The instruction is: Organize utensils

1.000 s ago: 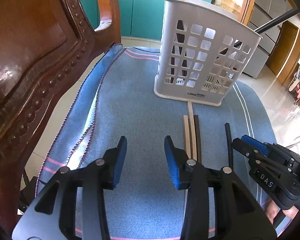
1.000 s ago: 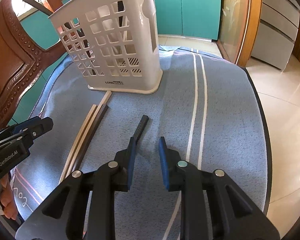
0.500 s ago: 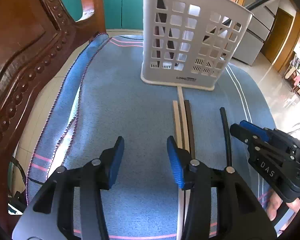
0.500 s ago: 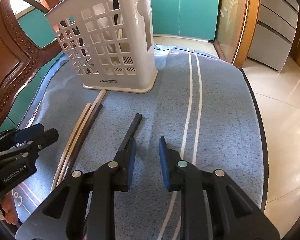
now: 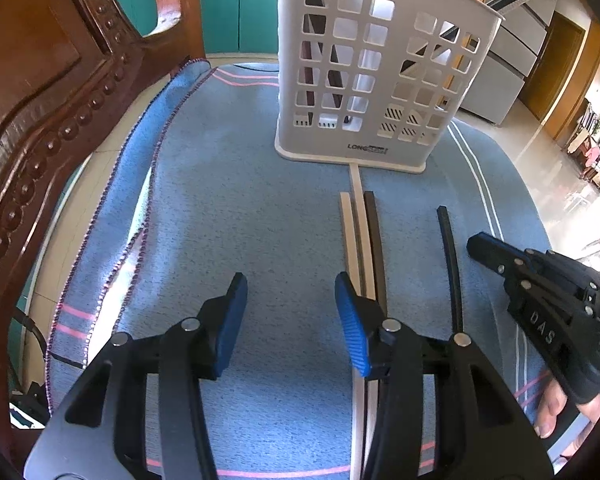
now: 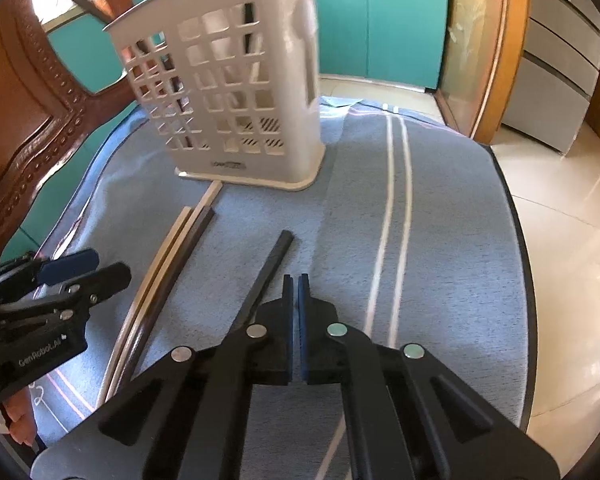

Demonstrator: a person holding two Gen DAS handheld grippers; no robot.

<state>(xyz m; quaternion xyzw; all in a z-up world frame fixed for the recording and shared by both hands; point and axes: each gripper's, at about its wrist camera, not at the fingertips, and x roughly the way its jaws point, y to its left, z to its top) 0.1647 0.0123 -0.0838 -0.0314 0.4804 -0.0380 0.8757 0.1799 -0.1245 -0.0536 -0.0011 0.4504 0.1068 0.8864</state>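
A white perforated utensil basket (image 5: 376, 80) stands on the blue cloth, also in the right wrist view (image 6: 236, 96), with dark utensils inside. Three chopsticks, two pale and one dark brown (image 5: 360, 232), lie side by side in front of it; they show in the right wrist view (image 6: 168, 256). A single black chopstick (image 5: 450, 264) lies to their right, also in the right wrist view (image 6: 268, 268). My left gripper (image 5: 288, 292) is open and empty, left of the three sticks. My right gripper (image 6: 295, 288) is shut with nothing between its pads, just right of the black chopstick.
A carved wooden chair back (image 5: 40, 100) rises at the left. The blue cloth (image 6: 440, 240) covers a round table whose edge drops to a tiled floor on the right. Teal cabinets (image 6: 380, 20) stand behind.
My right gripper has closed from open to shut, empty, beside the black chopstick. The left gripper moved slightly closer to the basket and stayed open.
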